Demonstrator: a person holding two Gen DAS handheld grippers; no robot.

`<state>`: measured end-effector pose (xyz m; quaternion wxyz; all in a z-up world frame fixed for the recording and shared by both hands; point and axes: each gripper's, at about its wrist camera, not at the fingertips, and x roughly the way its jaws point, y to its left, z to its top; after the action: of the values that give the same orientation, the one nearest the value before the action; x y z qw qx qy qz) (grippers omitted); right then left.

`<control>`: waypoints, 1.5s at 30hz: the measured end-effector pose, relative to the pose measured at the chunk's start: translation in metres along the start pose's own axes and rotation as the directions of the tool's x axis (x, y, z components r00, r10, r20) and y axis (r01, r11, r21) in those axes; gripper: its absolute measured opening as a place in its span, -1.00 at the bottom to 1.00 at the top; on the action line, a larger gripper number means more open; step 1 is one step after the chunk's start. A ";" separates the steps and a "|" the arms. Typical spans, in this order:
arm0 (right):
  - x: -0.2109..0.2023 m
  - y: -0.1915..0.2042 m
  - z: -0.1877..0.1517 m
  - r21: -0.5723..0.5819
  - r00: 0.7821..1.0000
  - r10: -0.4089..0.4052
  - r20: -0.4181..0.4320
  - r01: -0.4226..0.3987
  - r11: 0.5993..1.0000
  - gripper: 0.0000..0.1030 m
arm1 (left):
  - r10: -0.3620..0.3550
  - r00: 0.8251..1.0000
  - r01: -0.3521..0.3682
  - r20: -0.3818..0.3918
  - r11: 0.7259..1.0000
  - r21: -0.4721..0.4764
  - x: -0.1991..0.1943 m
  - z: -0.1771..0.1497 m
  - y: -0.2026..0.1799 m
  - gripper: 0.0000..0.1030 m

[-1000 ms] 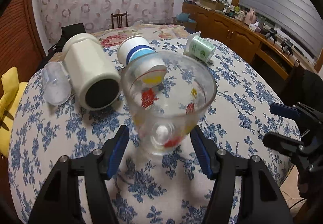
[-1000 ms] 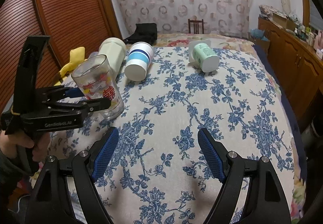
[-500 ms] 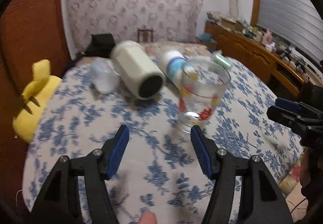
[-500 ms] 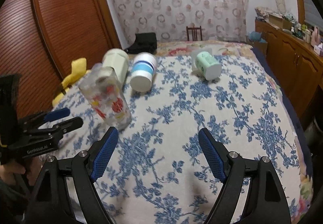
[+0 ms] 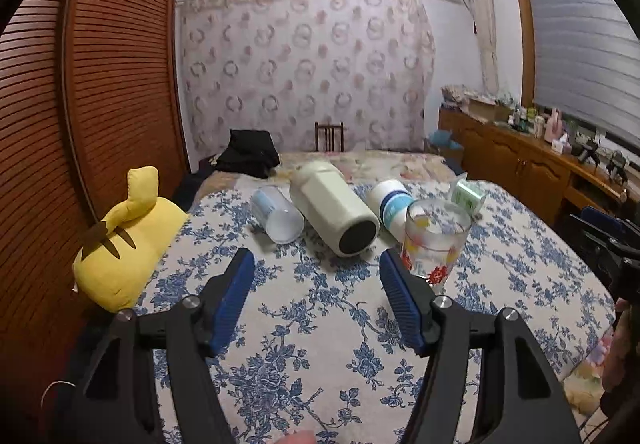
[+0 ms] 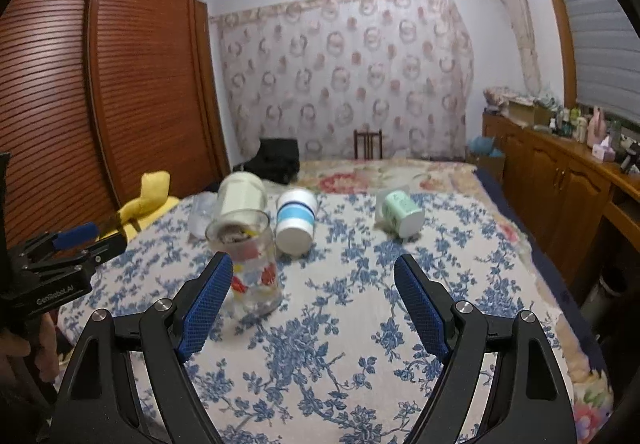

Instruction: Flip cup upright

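1. The left claw has its two blue fingers wide apart and holds nothing. It hangs over the table, a little back from the glass cup. I think it is pulled back so the cup can stand by itself.
2. The right claw is spread wide too, and it is empty. The glass cup shows just past its left finger, not touching it. This claw looks like it is only waiting.
3. The glass cup stands with its open mouth up and its thick bottom on the flowered cloth. That is how the job wants it, so the flip looks done.
4. Just behind the glass cup lie a white tumbler and a blue-striped cup, both on their sides.
5. Past the tumbler, farther from the glass cup, lies a clear plastic cup. A green cup lies tipped over, well apart from the glass cup.
6. A yellow plush toy sits at the table edge, far from the glass cup.
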<state>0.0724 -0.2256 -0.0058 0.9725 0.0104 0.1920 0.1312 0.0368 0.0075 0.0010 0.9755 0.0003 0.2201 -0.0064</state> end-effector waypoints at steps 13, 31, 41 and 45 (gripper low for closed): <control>-0.007 0.004 -0.001 -0.016 0.999 -0.026 0.033 0.027 1.000 0.64 | 0.012 0.999 -0.011 0.030 1.000 -0.029 -0.007 -0.003 0.008 0.33; -0.009 0.003 -0.004 -0.009 0.999 -0.033 0.029 0.034 0.999 0.64 | 0.015 0.999 -0.014 0.033 1.000 -0.024 -0.009 -0.004 0.009 0.34; -0.009 0.004 -0.004 -0.009 0.999 -0.033 0.028 0.033 0.999 0.64 | 0.018 0.999 -0.017 0.032 1.000 -0.018 -0.011 -0.004 0.008 0.34; -0.009 0.004 -0.004 -0.007 0.999 -0.032 0.028 0.032 0.999 0.64 | 0.017 0.999 -0.016 0.031 1.000 -0.018 -0.011 -0.004 0.008 0.34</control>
<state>0.0620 -0.2242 -0.0063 0.9771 0.0053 0.1781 0.1161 0.0252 0.0159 0.0026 0.9787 -0.0065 0.2050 0.0035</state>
